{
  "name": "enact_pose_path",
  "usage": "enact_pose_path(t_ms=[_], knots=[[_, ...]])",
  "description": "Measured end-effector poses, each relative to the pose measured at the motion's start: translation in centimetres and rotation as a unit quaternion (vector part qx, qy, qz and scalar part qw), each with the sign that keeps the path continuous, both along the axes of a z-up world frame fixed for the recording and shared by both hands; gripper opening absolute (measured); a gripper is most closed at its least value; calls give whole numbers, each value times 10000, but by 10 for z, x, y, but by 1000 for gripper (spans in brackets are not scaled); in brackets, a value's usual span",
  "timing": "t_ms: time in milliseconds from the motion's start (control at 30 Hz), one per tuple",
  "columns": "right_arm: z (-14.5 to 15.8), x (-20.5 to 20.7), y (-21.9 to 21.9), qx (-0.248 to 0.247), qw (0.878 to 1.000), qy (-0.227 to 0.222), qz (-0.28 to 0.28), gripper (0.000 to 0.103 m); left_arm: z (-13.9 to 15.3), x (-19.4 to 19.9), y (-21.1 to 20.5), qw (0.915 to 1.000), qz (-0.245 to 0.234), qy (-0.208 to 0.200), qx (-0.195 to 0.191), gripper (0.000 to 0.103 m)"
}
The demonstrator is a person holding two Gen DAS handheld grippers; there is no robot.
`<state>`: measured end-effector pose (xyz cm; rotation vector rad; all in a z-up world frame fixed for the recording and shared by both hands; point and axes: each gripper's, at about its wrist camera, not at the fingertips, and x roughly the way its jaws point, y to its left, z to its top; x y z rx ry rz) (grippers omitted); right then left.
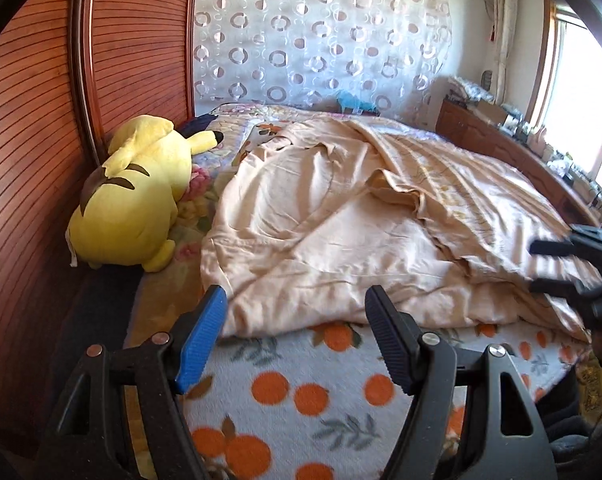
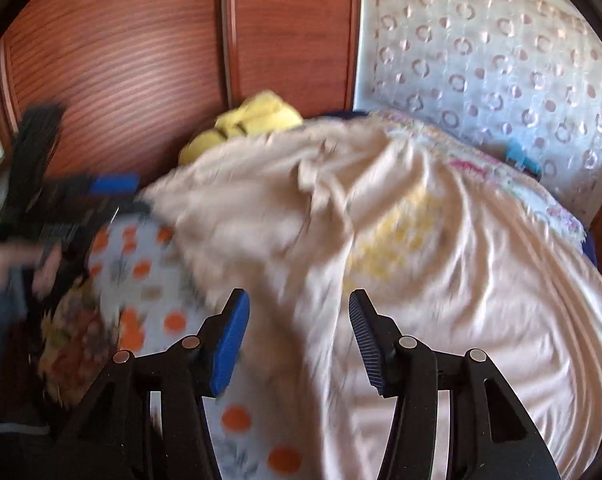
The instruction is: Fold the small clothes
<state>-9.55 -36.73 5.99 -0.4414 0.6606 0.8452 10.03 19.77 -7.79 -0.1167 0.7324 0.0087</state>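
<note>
**Both grippers apart above the cloth on the bed**

The cloth (image 1: 333, 216), a large peach-coloured piece, lies rumpled across the bed (image 1: 285, 408), its near edge resting on the orange-print blanket. It is neither flat nor squared, so no clean fold can be judged from its present lie.

The left gripper (image 1: 297, 340) stands with jaws apart just short of the cloth's near left edge; nothing is between the pads. This placement suits a pick at that corner.

The right gripper (image 2: 299, 338) hovers over the cloth with jaws apart. Cloth shows in the gap, but the pads do not press on it, as far as the blurred right-wrist view allows. Open jaws over the fabric suit either a release or a fresh grasp; which one cannot be told.

Surface: soft bedding, which yields under contact and lets fabric bunch.

Room: a ribbed wooden wardrobe (image 1: 41, 152) flanks the bed, a yellow plush (image 1: 137, 196) lies against it, a ring-patterned curtain (image 1: 321, 32) hangs behind, and a bright window (image 1: 581, 92) is at the right.
</note>
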Motion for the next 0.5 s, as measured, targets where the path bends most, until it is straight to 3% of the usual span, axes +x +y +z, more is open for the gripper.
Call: enact_pose_path(t_ms=[100,233,500], knots=[[-11,-1,2,-248,9996,-93,-68,54,-4,10,-1,9999,-13,92,106,73],[-7,19,-5,-107,9998,-8,-162,54,-8,15,-2,9998,1,159,128,73],[-14,17,32,-349,9973,-365,525,51,-10,16,-1,9997,37,211,85,73]])
